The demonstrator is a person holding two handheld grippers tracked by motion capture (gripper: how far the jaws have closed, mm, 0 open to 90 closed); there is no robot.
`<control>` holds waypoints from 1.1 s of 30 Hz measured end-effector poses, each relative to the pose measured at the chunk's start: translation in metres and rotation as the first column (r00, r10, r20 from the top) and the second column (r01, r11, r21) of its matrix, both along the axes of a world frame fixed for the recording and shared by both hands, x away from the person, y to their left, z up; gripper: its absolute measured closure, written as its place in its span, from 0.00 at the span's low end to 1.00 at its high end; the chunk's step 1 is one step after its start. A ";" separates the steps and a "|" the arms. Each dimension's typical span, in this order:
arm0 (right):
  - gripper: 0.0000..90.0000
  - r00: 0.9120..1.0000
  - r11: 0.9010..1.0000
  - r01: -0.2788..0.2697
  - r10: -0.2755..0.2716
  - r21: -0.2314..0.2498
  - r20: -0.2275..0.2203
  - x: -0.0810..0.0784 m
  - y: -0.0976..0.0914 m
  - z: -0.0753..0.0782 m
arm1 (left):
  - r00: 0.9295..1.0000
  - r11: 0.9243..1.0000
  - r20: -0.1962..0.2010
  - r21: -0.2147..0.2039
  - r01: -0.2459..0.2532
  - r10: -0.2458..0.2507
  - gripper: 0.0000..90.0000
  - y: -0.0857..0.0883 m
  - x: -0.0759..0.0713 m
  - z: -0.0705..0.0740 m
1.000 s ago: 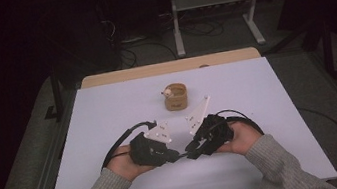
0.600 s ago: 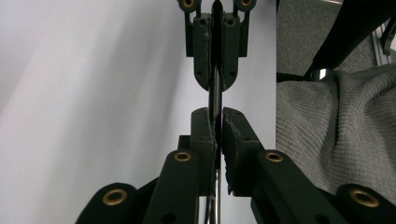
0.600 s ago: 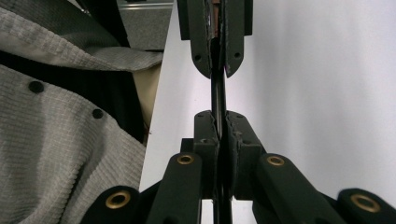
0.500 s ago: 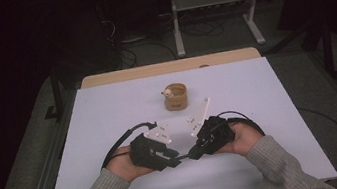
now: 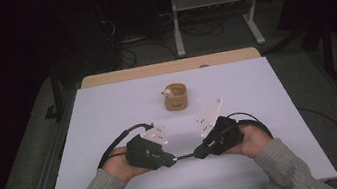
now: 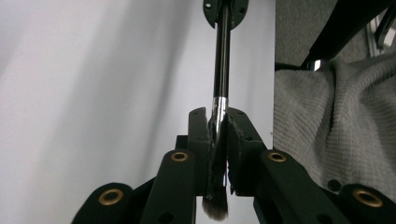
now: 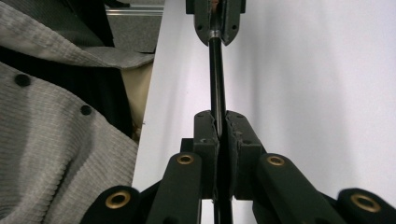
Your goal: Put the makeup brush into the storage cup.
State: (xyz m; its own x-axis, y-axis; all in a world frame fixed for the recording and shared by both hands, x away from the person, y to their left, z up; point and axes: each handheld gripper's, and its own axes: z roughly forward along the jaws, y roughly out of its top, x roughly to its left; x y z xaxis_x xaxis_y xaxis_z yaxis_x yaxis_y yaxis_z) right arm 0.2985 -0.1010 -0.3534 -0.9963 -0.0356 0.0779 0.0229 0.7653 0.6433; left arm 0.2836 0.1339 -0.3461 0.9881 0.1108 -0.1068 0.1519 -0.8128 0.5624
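I am clamping both grippers, left gripper and right gripper, on one slim black-handled makeup brush (bristles at left fingers), above the white table.

Legible markings: none.
The small mark on the wooden cup is too blurred to read; no other lettering appears anywhere.
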 end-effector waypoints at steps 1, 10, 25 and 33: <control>0.91 1.000 1.000 0.002 -0.002 -0.005 0.005 0.000 0.001 -0.001 | 1.000 1.000 0.000 0.000 0.000 0.000 0.91 0.000 0.000 0.000; 0.77 0.999 0.998 0.033 -0.032 -0.046 0.029 -0.004 0.011 -0.002 | 1.000 0.999 0.013 0.049 0.002 -0.002 0.92 -0.009 -0.001 -0.003; 0.92 0.998 0.998 0.012 -0.008 -0.068 0.058 -0.013 0.017 -0.002 | 1.000 1.000 0.029 0.016 0.002 -0.002 0.89 -0.012 -0.004 0.004; 0.92 0.998 0.998 0.056 -0.056 0.011 0.030 -0.013 0.003 -0.017 | 1.000 0.999 -0.006 -0.022 -0.027 0.027 0.74 -0.002 -0.001 0.000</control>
